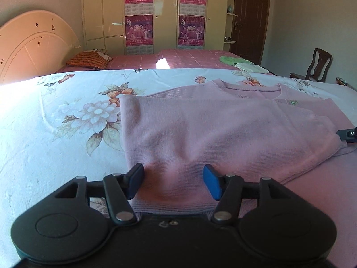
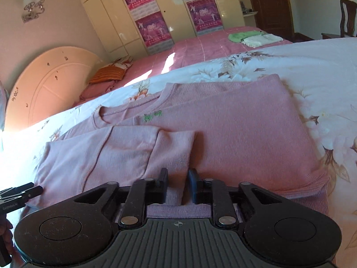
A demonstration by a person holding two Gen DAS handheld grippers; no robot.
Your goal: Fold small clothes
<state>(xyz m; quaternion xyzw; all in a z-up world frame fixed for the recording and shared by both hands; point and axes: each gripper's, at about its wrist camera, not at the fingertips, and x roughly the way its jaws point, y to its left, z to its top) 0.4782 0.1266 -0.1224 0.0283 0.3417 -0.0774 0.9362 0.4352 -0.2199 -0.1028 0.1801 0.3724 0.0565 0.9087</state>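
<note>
A pink knit sweater (image 1: 223, 134) lies flat on the floral sheet (image 1: 55, 122), its left side folded inward. My left gripper (image 1: 174, 179) hovers over its near left hem with the jaws wide apart, and the cloth lies under them without touching the pads. In the right wrist view the sweater (image 2: 234, 129) shows a green logo (image 2: 152, 116) and a sleeve (image 2: 125, 151) folded across its front. My right gripper (image 2: 178, 185) sits at the sleeve's cuff end, open by a narrow gap. Cloth shows in that gap, but the pads do not press it.
The right gripper's tip (image 1: 348, 134) pokes in at the sweater's right edge. Behind is a second bed with a pink cover (image 1: 189, 58), folded green and white clothes (image 2: 252, 38) and an orange pillow (image 1: 87, 60). Headboard (image 1: 31, 44), wardrobe (image 1: 107, 11) and a wooden chair (image 1: 319, 67) stand beyond.
</note>
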